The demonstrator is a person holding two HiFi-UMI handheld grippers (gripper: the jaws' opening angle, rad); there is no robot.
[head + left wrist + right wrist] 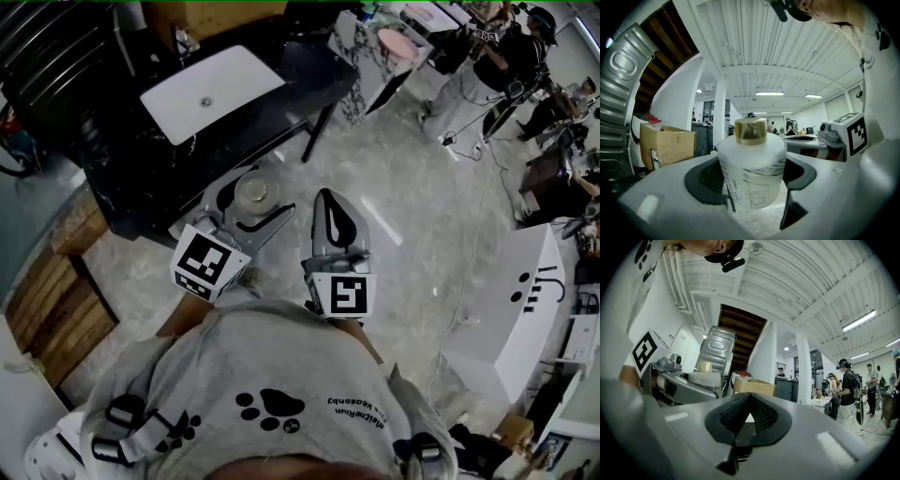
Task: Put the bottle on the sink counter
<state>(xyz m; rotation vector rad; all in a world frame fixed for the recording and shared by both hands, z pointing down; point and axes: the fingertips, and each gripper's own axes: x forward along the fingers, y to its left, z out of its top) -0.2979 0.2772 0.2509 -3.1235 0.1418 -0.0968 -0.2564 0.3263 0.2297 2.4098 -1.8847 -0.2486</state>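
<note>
The floor [412, 178] is pale, glossy stone-look tile, and on it at the far left stands a dark sink counter [314, 70] with a white rectangular basin [211, 94] set into its top. Brown wooden boards [56, 281] lie to the near left of the counter, and a white cabinet [520, 309] stands at the right. Other people [497, 66] stand at the far right of the room. Overhead is a white ribbed ceiling [754, 47] with strip lights, and a cardboard box [668, 143] sits off to the left. The bottle [751, 171] is short and round, frosted white with thin dark printed lines on its side and a shiny gold cap [750, 131]. It stands upright between the dark pads of the left gripper [247, 204], which hold it wide apart on either side of its body. It hangs in the air over the floor, just beside the counter's near edge and not on the counter. The right gripper [749, 411], just to the right of the left one, has its jaws closed together with nothing in them.
</note>
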